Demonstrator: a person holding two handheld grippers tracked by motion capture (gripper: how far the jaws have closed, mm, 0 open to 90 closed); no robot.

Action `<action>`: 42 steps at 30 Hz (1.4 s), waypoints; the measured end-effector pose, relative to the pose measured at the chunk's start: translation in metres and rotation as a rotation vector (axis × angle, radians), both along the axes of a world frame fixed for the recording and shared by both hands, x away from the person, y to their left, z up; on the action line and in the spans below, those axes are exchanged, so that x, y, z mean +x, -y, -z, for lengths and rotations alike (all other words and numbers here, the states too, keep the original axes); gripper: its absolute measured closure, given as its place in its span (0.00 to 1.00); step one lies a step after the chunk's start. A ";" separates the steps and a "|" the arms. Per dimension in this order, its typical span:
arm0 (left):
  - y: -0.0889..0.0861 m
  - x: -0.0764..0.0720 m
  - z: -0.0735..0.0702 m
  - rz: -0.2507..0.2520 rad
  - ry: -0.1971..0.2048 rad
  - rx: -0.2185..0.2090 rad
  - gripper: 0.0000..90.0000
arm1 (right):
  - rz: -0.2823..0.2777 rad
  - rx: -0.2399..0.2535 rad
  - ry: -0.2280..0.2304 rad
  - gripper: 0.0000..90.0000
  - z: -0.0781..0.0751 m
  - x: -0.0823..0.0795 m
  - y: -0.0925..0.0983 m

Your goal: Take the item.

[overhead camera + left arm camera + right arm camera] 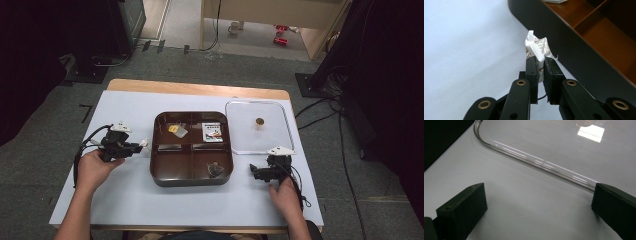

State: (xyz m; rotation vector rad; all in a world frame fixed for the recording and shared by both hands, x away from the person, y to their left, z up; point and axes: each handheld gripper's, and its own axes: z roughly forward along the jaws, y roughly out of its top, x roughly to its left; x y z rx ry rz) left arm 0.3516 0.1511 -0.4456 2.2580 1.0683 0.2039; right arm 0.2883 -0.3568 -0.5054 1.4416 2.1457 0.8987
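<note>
My left gripper [140, 146] [540, 62] is shut on a small white printed packet [536, 46], held low over the white table just left of the dark brown divided tray [156, 167]. The packet [144, 143] sticks out past the jaws, close to the tray's outer wall [564, 42]. My right gripper [267, 167] [537, 195] rests open on the table right of the tray, with nothing between its jaws. It faces the near edge of a clear lid [240, 142] [536, 161].
The tray holds a yellow-and-clear wrapped piece [176, 129], a white printed packet [213, 132] and a dark wrapped piece [216, 170]. The lid carries a small round knob [259, 121]. White table cover lies in front of the tray.
</note>
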 end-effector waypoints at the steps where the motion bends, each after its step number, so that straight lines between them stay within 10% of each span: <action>1: -0.001 0.002 0.003 -0.002 -0.006 0.005 0.92 | 0.000 0.000 0.000 0.00 0.000 0.000 0.000; 18: -0.007 0.006 0.016 -0.029 -0.036 0.013 0.83 | 0.000 0.000 0.000 0.00 0.000 0.000 0.000; 42: -0.035 -0.016 -0.001 -0.090 0.114 -0.014 0.53 | 0.000 0.000 -0.001 0.00 0.000 0.000 0.000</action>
